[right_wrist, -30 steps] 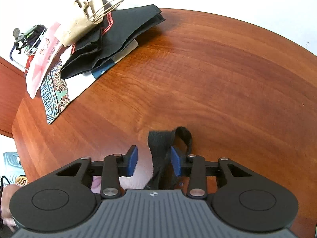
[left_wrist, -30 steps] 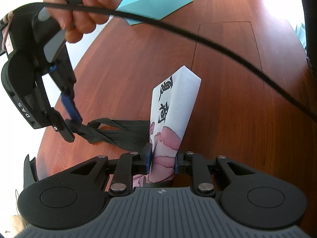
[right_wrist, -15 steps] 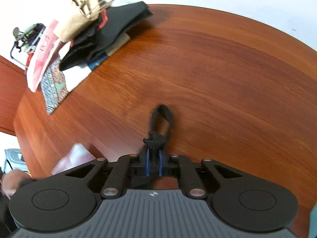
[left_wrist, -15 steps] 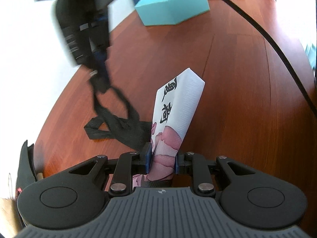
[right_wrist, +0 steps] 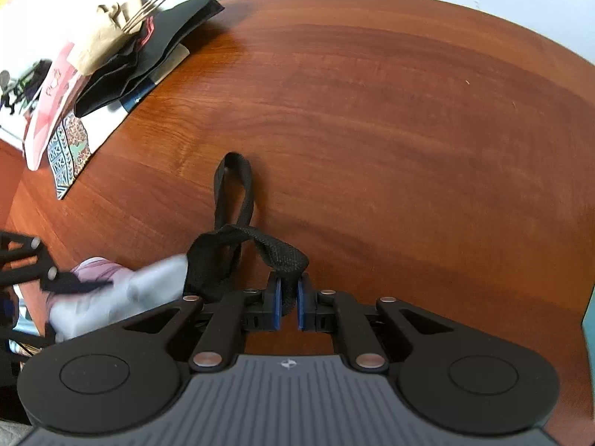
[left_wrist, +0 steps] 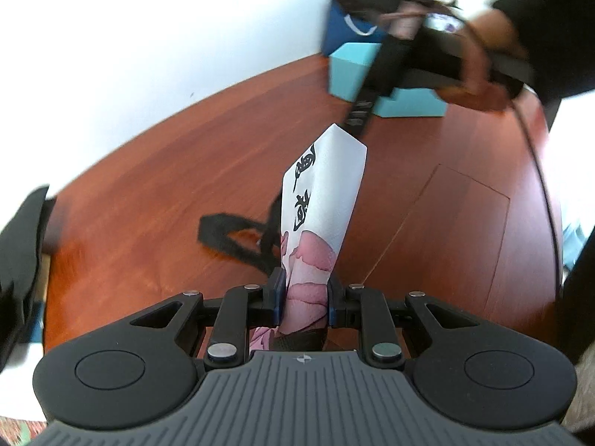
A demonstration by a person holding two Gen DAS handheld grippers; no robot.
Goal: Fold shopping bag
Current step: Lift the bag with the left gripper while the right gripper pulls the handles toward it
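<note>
The shopping bag (left_wrist: 319, 200) is folded into a narrow white strip with black characters and pink print. My left gripper (left_wrist: 305, 297) is shut on its lower end and holds it up over the wooden table (left_wrist: 167, 171). Its black webbing handles (left_wrist: 230, 238) trail on the table to the left. My right gripper (right_wrist: 287, 303) is shut on a black handle strap (right_wrist: 275, 252); a loop of strap (right_wrist: 234, 189) lies ahead of it. The bag body (right_wrist: 119, 290) shows blurred at the left of the right wrist view. The right gripper body (left_wrist: 409, 37) shows blurred at top right.
A teal box (left_wrist: 394, 85) and a blue bag (left_wrist: 346, 33) stand at the far table edge. A pile of folded bags (right_wrist: 111, 63) lies at the table's far left. A black cable (left_wrist: 543, 193) runs along the right. A seam panel (left_wrist: 446, 230) marks the tabletop.
My right gripper closed on the black handle strap and lifted it, moving across to the right. My left gripper kept its hold on the folded bag and turned left.
</note>
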